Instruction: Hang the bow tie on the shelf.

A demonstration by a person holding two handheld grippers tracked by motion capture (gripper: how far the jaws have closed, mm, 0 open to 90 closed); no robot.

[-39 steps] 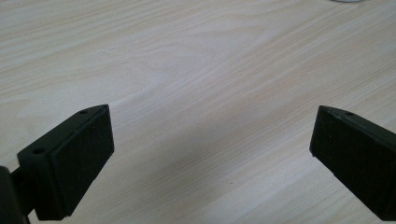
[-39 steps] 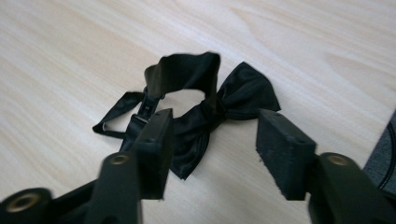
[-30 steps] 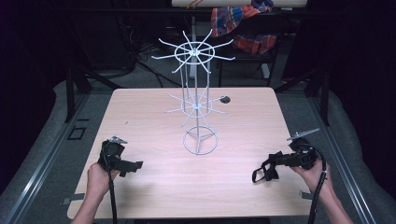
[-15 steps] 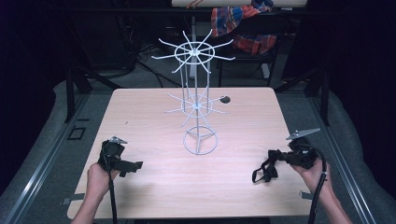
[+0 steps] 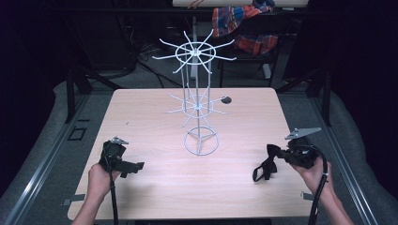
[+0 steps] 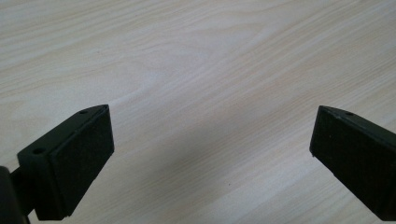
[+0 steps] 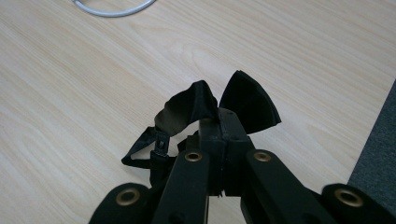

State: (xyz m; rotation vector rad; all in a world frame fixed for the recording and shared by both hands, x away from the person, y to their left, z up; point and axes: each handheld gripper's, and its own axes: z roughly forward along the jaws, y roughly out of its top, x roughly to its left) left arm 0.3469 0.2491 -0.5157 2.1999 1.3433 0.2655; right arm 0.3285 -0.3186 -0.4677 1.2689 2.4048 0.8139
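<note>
A black bow tie (image 5: 266,164) with a dangling strap hangs from my right gripper (image 5: 281,153) at the table's front right. In the right gripper view the jaws are pressed together on the tie's middle (image 7: 247,102), and the strap with its clasp (image 7: 156,144) droops to the left, just above the wood. My left gripper (image 5: 133,168) rests low at the front left. Its pads (image 6: 79,158) stand wide apart over bare wood with nothing between them. A white wire display rack (image 5: 197,108) with radiating hooks stands at the table's centre, beyond both grippers.
The rack's round base ring (image 5: 201,142) sits on the light wooden table (image 5: 150,122), and its edge shows as a white arc (image 7: 112,9) in the right gripper view. A small dark object (image 5: 226,100) lies behind the rack. Dark floor lies past the table's right edge (image 7: 378,154).
My right gripper has risen a little with the bow tie in it, lifting the tie off the table. The left gripper has stayed in place.
</note>
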